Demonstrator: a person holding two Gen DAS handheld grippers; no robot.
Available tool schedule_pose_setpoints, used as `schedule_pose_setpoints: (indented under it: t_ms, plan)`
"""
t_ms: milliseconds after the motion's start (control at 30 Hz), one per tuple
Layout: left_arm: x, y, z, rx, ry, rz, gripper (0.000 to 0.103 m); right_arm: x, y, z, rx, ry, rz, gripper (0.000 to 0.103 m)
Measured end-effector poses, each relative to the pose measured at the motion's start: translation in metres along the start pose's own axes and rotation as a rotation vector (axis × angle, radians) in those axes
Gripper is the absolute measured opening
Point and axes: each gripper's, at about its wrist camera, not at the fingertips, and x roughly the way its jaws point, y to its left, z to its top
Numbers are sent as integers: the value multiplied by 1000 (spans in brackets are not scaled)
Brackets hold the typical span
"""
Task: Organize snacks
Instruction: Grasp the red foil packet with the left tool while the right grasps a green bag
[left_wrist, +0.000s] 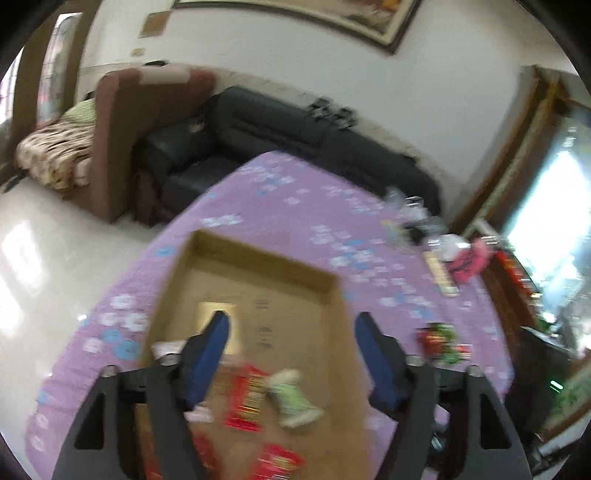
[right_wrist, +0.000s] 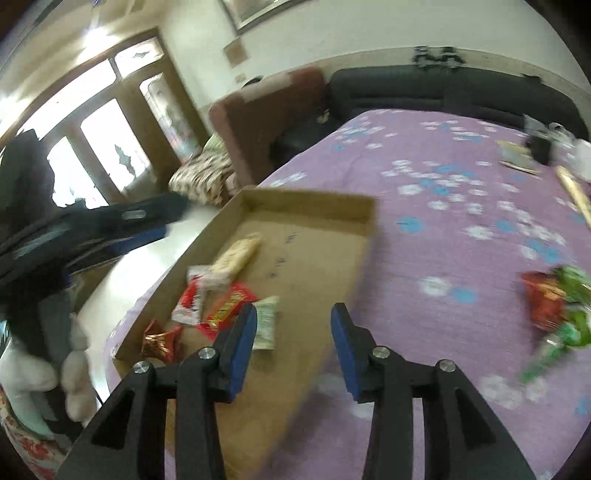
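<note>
A shallow cardboard tray (left_wrist: 258, 258) (right_wrist: 306, 203) lies on the purple flowered tablecloth. Several snack packets lie inside it: a red one (left_wrist: 247, 398) (right_wrist: 227, 306), a green-white one (left_wrist: 295, 398) (right_wrist: 266, 325) and a pale bar (right_wrist: 236, 258). My left gripper (left_wrist: 291, 328) is open and empty above the tray. My right gripper (right_wrist: 293, 321) is open and empty over the tray's right edge. Red and green snack packets (left_wrist: 443, 339) (right_wrist: 557, 302) lie on the cloth to the right of the tray.
Clutter sits at the table's far right: a pink item (left_wrist: 469, 258), a yellowish box (left_wrist: 439, 273) (right_wrist: 572, 192) and clear wrappers (left_wrist: 406, 214). A black sofa (left_wrist: 280, 125) and a brown chair (left_wrist: 122, 129) stand behind. The left gripper's body (right_wrist: 92, 225) shows in the right wrist view.
</note>
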Motion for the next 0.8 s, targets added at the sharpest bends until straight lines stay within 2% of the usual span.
schedule_pose_setpoints:
  t_ms: [100, 200, 300, 400, 500, 667, 800]
  plan:
    - [-5, -29, -10, 2, 17, -120, 84, -36, -48, -6, 84, -74, -51, 47]
    - [1, -56, -21, 21, 58, -188, 84, -71, -110, -14, 195, -115, -140, 48]
    - [14, -82, -33, 57, 93, -210, 84, -98, -171, -22, 311, -125, -208, 48]
    - [32, -104, -43, 83, 134, -215, 84, -109, -212, -28, 396, -125, -223, 48]
    - [48, -123, -55, 126, 179, -210, 83, -101, -228, -31, 422, -88, -233, 48]
    - [64, -144, -69, 206, 210, -197, 83, -78, -230, -32, 429, -56, -204, 48]
    - [78, -150, -70, 210, 229, -186, 83, -58, -226, -24, 387, -39, -233, 45]
